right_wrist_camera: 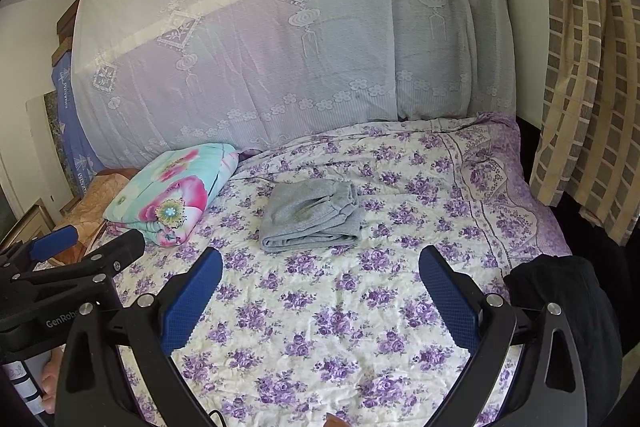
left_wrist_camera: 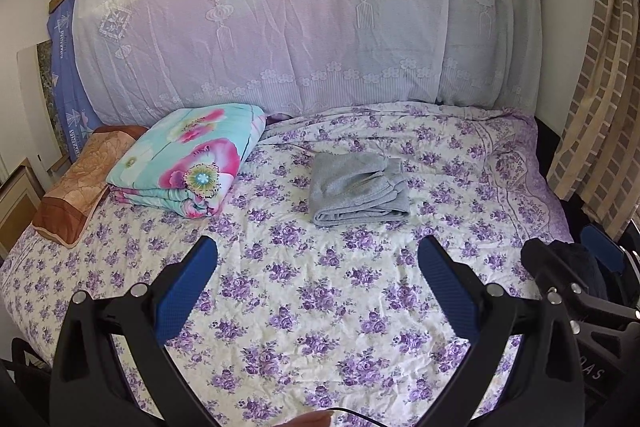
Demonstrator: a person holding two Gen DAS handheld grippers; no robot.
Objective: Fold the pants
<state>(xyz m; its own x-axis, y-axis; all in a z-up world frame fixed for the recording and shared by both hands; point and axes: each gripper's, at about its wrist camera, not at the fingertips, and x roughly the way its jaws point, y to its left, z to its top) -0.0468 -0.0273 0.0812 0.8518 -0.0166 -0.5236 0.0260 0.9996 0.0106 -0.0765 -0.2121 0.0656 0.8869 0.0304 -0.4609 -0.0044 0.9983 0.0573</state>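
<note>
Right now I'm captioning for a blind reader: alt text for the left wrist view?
Folded grey pants lie on a purple-flowered bed, beyond the open, empty left claw. A folded floral quilt sits to their left; the right claw shows at the right edge.

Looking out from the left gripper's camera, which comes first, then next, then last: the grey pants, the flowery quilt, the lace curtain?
From the left gripper:
1. Grey pants, folded, mid-bed, slightly right.
2. Flowery quilt, folded, to the left; its near corner is about as close as the pants, so hard to call.
3. Lace curtain, hanging behind the bed.
</note>
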